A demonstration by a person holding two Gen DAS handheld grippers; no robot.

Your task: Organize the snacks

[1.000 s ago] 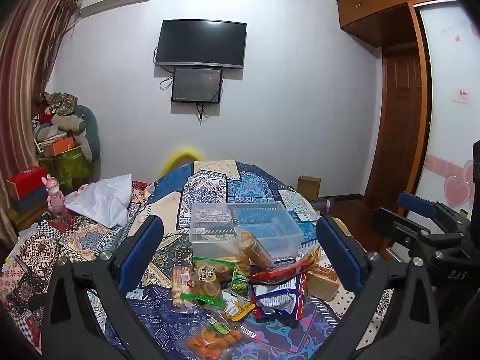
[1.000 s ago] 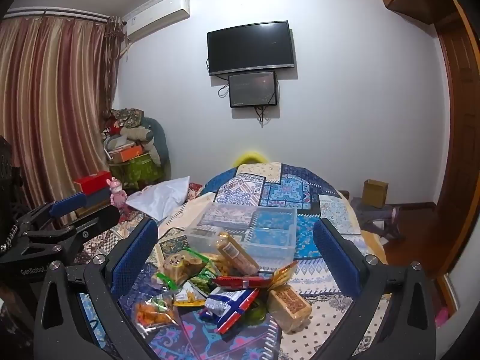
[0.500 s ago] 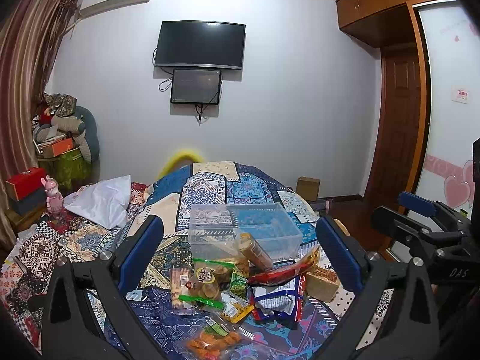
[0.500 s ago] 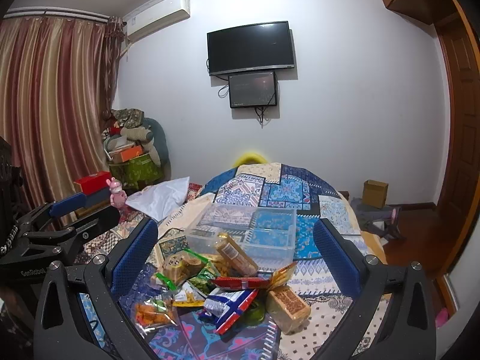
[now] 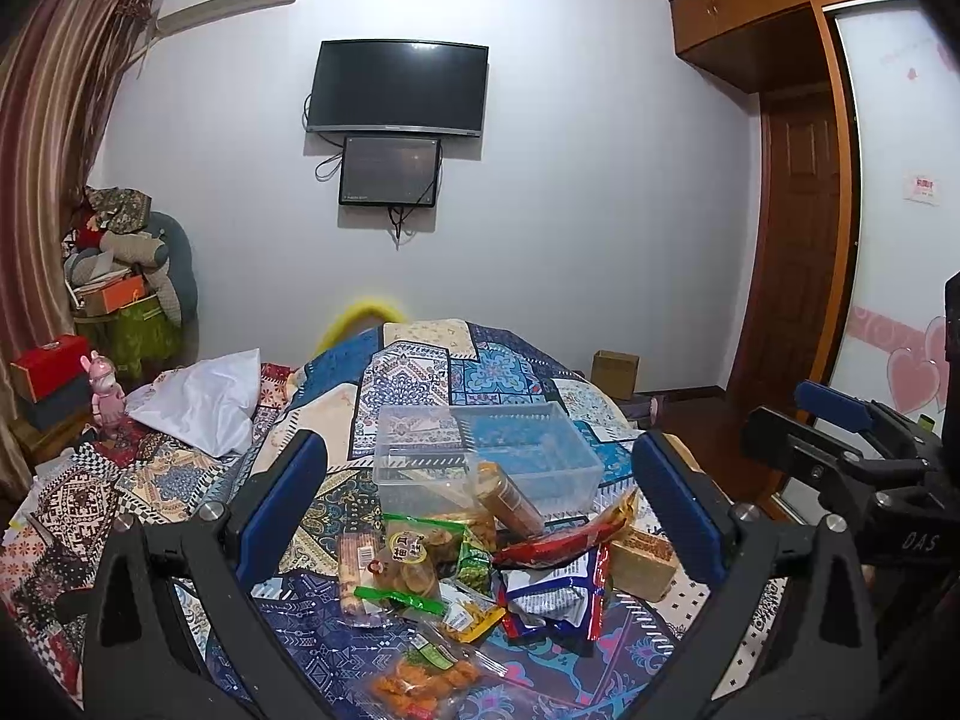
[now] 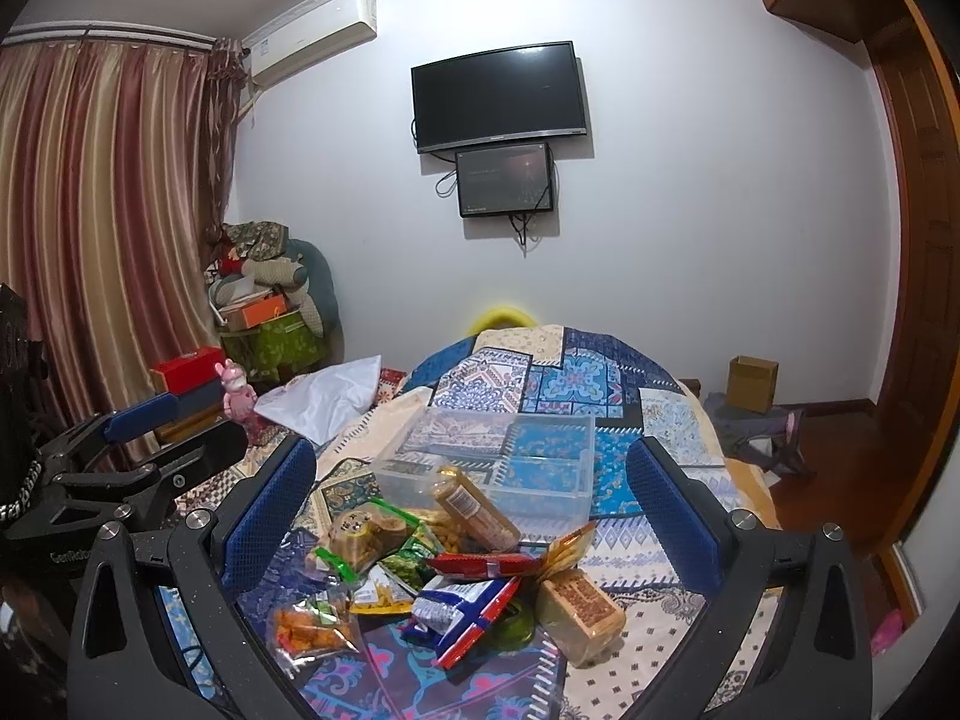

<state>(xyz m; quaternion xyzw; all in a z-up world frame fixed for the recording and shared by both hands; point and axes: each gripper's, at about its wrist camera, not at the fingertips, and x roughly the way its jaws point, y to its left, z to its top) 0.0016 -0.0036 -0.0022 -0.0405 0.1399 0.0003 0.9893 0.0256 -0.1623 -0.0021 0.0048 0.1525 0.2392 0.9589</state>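
A heap of snack packets [image 5: 474,564] lies on the patterned tablecloth, also in the right wrist view [image 6: 444,564]. Behind it stands a clear plastic bin [image 5: 486,456], also in the right wrist view [image 6: 498,462], with a tube of biscuits [image 6: 477,507] leaning on its front wall. My left gripper [image 5: 480,510] is open and empty, held above and in front of the heap. My right gripper [image 6: 471,513] is open and empty, likewise short of the heap. A brown wrapped cake block [image 6: 579,606] lies at the heap's right.
The round table [image 5: 420,360] carries a blue patterned cloth. A white pillow [image 5: 198,402] and a pink toy [image 5: 105,387] lie to the left. A cardboard box [image 6: 753,384] sits on the floor right, by a wooden door [image 5: 798,240].
Both grippers have barely shifted; the left view has crept slightly. Nothing was taken hold of or let go.
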